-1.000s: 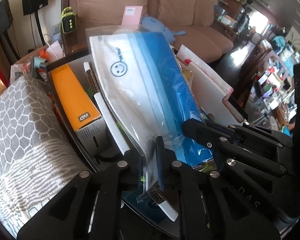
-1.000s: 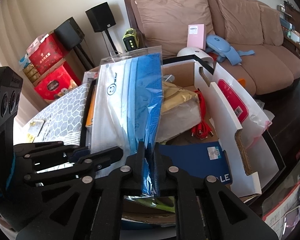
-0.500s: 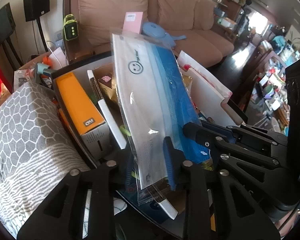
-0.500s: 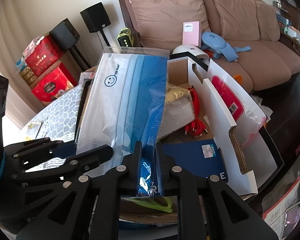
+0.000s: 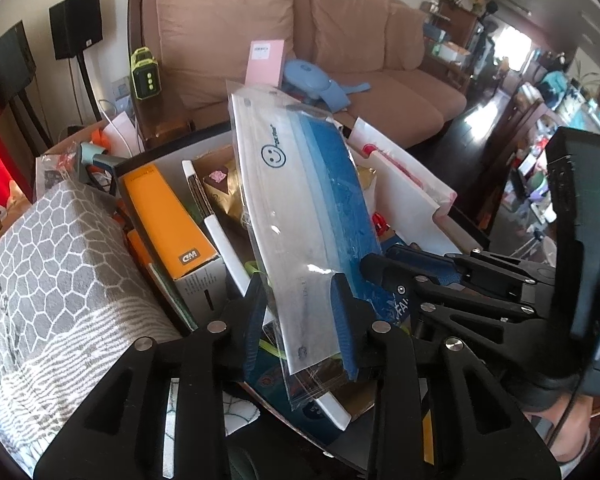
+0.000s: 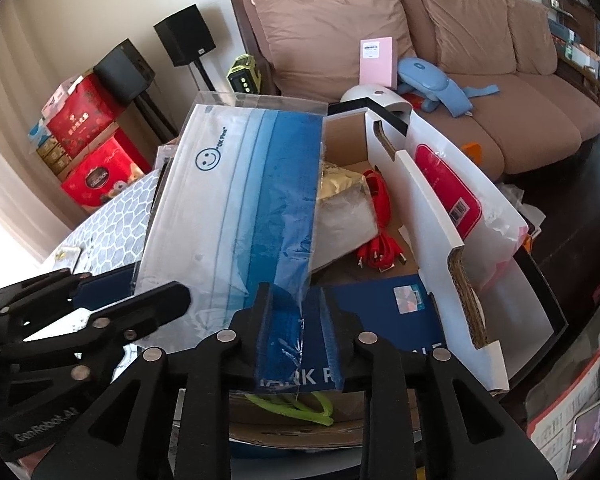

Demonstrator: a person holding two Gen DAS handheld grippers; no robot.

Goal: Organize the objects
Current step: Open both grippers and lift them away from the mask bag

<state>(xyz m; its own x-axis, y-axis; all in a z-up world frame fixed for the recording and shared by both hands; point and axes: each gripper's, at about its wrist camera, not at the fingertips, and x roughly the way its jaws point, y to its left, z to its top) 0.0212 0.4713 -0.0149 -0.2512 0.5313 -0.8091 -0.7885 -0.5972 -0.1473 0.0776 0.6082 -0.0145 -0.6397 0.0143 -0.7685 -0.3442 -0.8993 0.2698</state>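
Clear plastic mask packet (image 5: 300, 208) leans over a cardboard box (image 6: 432, 216) — both grippers' fingers, just opening, stand loosely around its lower edge: left gripper (image 5: 300, 316), right gripper (image 6: 298, 328).

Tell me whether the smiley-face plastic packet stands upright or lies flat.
Neither: the smiley-face plastic packet leans tilted over the open cardboard box, its lower end between both grippers' parted pads.

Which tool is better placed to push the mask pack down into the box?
Probably the left tool: its open jaws straddle the mask pack's lower end, near the middle. The right tool, jaws just opening too, has only the blue edge between them, so pushing from there could tip the pack.
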